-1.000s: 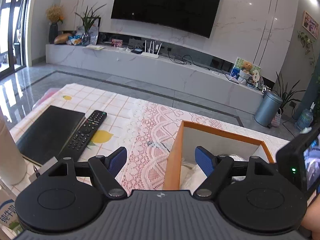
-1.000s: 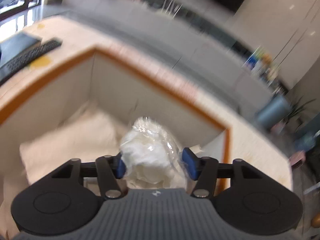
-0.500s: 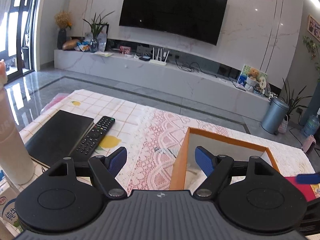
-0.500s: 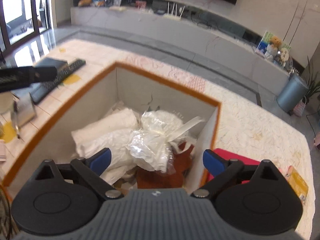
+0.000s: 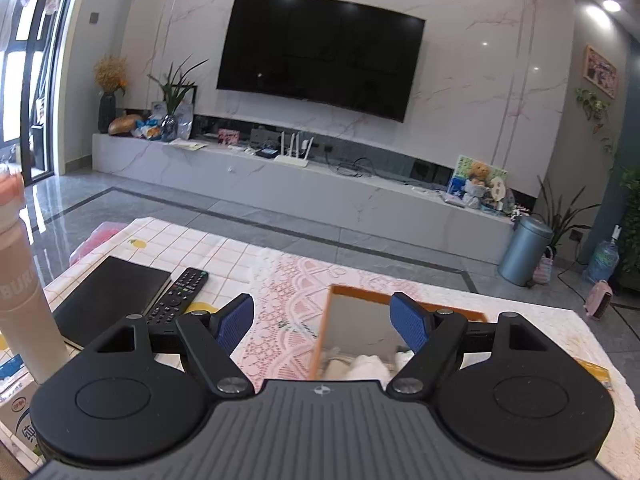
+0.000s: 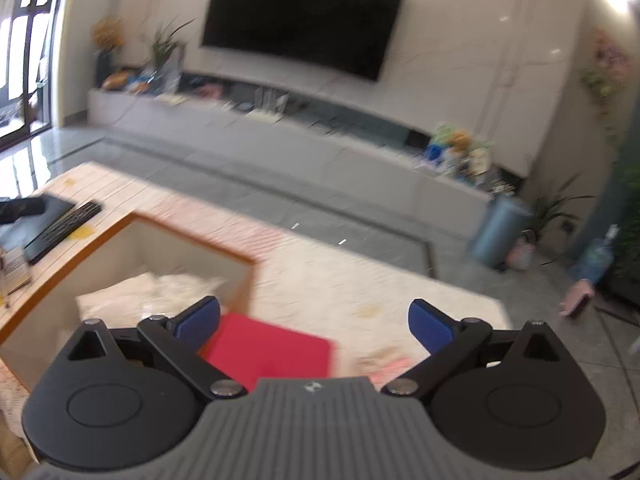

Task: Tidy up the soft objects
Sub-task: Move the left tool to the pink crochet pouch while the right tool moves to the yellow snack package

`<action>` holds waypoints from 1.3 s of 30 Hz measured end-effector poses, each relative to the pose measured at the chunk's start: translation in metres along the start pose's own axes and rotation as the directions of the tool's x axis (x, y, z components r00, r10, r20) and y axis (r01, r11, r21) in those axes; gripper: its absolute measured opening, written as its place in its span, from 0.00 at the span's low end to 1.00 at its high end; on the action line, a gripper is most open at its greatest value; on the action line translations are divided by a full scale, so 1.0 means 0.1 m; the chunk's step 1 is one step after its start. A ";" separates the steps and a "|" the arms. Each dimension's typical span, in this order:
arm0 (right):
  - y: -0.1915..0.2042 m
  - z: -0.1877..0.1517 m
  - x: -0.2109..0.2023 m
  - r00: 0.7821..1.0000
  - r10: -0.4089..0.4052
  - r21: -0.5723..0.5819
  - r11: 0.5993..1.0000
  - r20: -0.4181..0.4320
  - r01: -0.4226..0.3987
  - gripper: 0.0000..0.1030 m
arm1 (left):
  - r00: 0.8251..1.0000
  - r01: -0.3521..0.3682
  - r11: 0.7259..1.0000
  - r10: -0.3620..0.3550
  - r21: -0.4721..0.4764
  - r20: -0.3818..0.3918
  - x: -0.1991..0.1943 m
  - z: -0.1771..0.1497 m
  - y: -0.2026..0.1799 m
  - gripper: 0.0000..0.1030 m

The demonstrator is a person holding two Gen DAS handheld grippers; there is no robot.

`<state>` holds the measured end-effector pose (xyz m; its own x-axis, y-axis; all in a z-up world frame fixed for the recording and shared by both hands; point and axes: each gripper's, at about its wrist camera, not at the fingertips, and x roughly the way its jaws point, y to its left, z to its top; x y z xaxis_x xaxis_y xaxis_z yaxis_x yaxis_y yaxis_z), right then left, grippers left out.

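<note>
An orange-rimmed box (image 5: 360, 294) stands on the lace-covered table, with white soft bundles (image 5: 368, 362) inside it. My left gripper (image 5: 322, 312) hovers open just in front of the box's near left corner, nothing between its blue pads. The right wrist view is blurred by motion. It shows the same box (image 6: 192, 240) at lower left with the white bundles (image 6: 160, 292) lying in it. My right gripper (image 6: 314, 316) is open wide and empty, raised above a flat red item (image 6: 272, 352) that lies right of the box.
Left of the box lie a black remote (image 5: 180, 292) and a black book (image 5: 112, 296). A tall pale bottle (image 5: 24, 300) and a carton (image 5: 16, 408) stand at the near left. A yellow packet (image 5: 596, 370) lies near the table's right edge.
My right gripper let go of the plastic-wrapped white bundle in the box, opened wide, then rose and swung right over the red item. My left gripper lifted and drew back a little.
</note>
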<state>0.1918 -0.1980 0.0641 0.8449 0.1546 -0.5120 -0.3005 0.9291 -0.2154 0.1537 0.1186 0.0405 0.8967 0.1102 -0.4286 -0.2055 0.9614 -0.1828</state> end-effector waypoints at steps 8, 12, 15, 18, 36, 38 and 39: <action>-0.86 0.01 -0.58 0.989 -0.120 0.024 0.993 0.087 0.118 0.97 | 0.994 0.104 0.994 -0.105 0.030 0.025 -0.43 0.02 -0.41 0.88; -1.13 -0.04 -0.71 0.971 -0.192 0.099 0.979 0.145 0.179 0.97 | 0.979 0.200 0.968 -0.204 0.153 0.016 -0.56 -0.01 -0.80 0.89; -1.19 -0.18 -0.69 0.955 -0.227 0.135 0.970 0.191 0.204 0.97 | 0.974 0.208 0.959 -0.221 0.194 0.049 -0.66 -0.10 -1.12 0.89; -1.25 -0.32 -0.60 0.947 -0.247 0.156 0.963 0.205 0.218 0.97 | 0.961 0.264 0.938 -0.276 0.222 0.024 -0.67 -0.19 -1.41 0.89; -2.29 -1.61 0.41 0.906 -0.411 0.536 0.790 0.102 0.298 0.97 | 0.949 0.308 0.852 -0.305 0.424 -0.078 0.05 -1.38 -3.25 0.89; -2.44 -1.85 0.57 0.933 -0.355 0.649 0.723 0.056 0.237 0.97 | 0.953 0.296 0.865 -0.295 0.405 -0.065 0.16 -1.54 -3.42 0.89; -2.50 -1.95 0.65 0.949 -0.313 0.698 0.688 0.037 0.200 0.97 | 0.957 0.286 0.872 -0.284 0.398 -0.065 0.23 -1.60 -3.50 0.89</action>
<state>0.2355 -0.4862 -0.0776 0.9122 -0.1315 -0.3882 0.2706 0.9045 0.3296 0.1838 -0.2562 -0.0471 0.8907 -0.1840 -0.4157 0.2333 0.9698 0.0706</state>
